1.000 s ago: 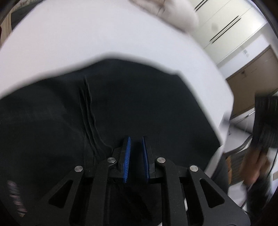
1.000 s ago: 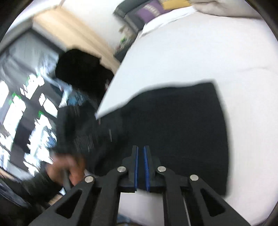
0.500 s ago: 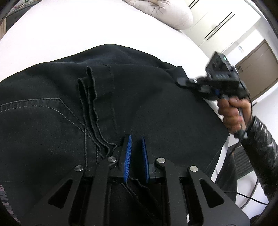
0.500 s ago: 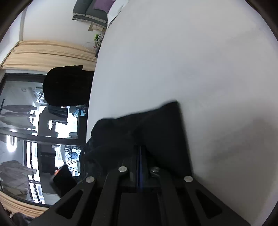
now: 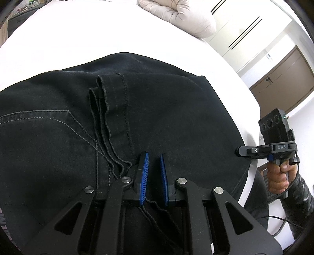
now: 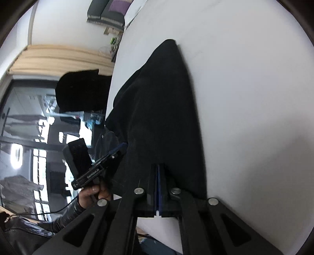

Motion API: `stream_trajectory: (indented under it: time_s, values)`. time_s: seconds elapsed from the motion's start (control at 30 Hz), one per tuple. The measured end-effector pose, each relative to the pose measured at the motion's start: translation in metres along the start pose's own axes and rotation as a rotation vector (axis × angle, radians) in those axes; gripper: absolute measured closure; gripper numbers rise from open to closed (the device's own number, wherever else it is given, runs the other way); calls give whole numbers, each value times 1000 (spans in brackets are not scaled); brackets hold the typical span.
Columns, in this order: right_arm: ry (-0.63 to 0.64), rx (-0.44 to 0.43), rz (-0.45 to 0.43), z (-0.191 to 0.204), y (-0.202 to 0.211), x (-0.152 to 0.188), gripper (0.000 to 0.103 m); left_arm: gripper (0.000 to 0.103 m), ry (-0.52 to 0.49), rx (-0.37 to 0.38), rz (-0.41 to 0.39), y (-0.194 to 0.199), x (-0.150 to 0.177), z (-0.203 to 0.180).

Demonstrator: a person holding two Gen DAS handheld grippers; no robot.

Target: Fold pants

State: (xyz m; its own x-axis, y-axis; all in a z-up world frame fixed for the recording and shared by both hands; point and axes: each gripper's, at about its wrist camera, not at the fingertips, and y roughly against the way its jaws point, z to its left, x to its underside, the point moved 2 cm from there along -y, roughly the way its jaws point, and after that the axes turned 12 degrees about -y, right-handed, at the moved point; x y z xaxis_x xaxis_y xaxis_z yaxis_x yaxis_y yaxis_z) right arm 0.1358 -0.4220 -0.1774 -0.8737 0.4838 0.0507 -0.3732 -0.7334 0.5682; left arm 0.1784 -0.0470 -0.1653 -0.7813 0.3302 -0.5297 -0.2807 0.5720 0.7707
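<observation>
Left wrist view: the left hand-held gripper (image 5: 154, 177) is hovering over the black pants (image 5: 166, 109) lying on the white bed (image 5: 98, 35), its blue pads (image 5: 143, 176) apart with hem edges running between them.

Right wrist view: the right hand-held gripper (image 6: 158, 188) is pinching together on the pants (image 6: 161, 109) at the bed's (image 6: 255, 98) edge.

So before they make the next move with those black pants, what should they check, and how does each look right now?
1. Right gripper shut on the pants: ok; jaws closed on the fabric edge.
2. Left gripper holding fabric: not ok; jaws apart, only loose hem threads between them.
3. Pants lying flat on the white bed: ok in the left wrist view.
4. Pillow away from the pants: ok.
5. Fold edges lined up: cannot tell.
</observation>
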Motion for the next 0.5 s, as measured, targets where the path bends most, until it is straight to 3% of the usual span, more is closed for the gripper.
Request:
stream_trajectory:
  time_s: [0.27, 0.4, 0.43, 0.47, 0.5]
  values:
    - [44, 70, -60, 0, -11, 1, 103, 90, -5, -8, -26, 7, 3, -2]
    - [45, 117, -97, 16, -5, 5, 103, 90, -4, -41, -75, 43, 14, -14]
    - [45, 110, -113, 24, -3, 7, 99, 90, 2, -45, -103, 58, 20, -15]
    - [43, 73, -130, 33, 1, 10, 85, 90, 14, -44, -145, 79, 27, -16]
    - [46, -16, -149, 48, 6, 16, 69, 90, 23, -50, -172, 94, 33, -15]
